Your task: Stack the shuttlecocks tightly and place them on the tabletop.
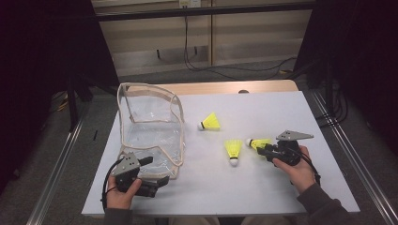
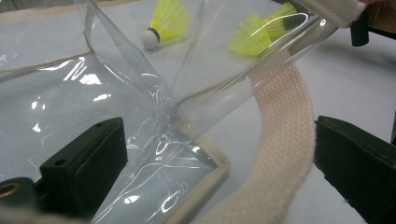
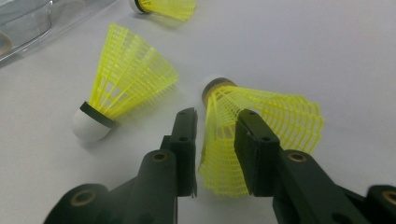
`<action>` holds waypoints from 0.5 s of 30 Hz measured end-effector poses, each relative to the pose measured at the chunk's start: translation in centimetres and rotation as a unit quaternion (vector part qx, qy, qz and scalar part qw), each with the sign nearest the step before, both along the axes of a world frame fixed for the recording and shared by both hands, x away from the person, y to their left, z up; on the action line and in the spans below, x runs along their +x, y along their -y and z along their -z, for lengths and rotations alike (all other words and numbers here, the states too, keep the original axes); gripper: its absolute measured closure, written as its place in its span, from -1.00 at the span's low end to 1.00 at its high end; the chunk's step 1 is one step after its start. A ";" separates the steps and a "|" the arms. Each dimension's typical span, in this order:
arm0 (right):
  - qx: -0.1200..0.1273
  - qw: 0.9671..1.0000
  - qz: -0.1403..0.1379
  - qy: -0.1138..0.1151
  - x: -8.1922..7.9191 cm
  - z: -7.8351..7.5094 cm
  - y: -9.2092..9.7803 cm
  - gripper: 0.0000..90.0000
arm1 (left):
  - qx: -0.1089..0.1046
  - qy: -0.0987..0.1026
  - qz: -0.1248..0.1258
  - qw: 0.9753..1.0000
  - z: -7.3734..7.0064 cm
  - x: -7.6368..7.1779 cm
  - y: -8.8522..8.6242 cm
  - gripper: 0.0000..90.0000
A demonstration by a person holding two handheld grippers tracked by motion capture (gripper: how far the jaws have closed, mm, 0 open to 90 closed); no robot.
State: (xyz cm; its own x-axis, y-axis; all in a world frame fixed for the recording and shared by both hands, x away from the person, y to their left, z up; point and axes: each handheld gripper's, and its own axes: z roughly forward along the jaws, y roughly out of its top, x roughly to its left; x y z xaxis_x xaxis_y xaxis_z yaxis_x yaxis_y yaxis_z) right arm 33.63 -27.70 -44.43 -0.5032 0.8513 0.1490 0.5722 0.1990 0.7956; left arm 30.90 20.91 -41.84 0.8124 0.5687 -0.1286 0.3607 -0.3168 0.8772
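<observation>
Yellow shuttlecocks, clear bag, your black grippers

You see three shuttlecocks (image 1: 209, 123) with yellow mesh-patterned skirts, white caps and a black band; a transparent bag (image 1: 150, 129) with cream woven trim; a white tabletop (image 1: 263, 187); black jaws on your right gripper (image 3: 215, 140).

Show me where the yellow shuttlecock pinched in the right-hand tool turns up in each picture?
High view: the pinched shuttlecock lies right of centre, at the right gripper.
Left gripper view: top right, seen through the clear bag, the farther of two overlapping shuttlecocks, probably.
Right gripper view: bottom centre, skirt squeezed between the jaws.
Shared landmark: the neighbouring shuttlecock beside it.
</observation>
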 end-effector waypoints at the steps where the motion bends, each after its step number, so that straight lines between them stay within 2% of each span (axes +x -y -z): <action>1: 0.002 1.000 0.001 0.000 0.0 0.0 0.0 0.55 | -0.002 -0.001 0.000 1.000 0.0 0.0 0.0 -0.92; 8: 0.010 1.000 0.010 0.004 0.2 -0.1 0.3 0.67 | -0.002 -0.001 -0.002 1.000 0.0 0.1 0.1 -0.92; 15: 0.011 1.000 0.016 0.009 0.5 0.0 0.4 0.65 | -0.002 -0.001 -0.001 1.000 0.1 0.1 0.1 -0.92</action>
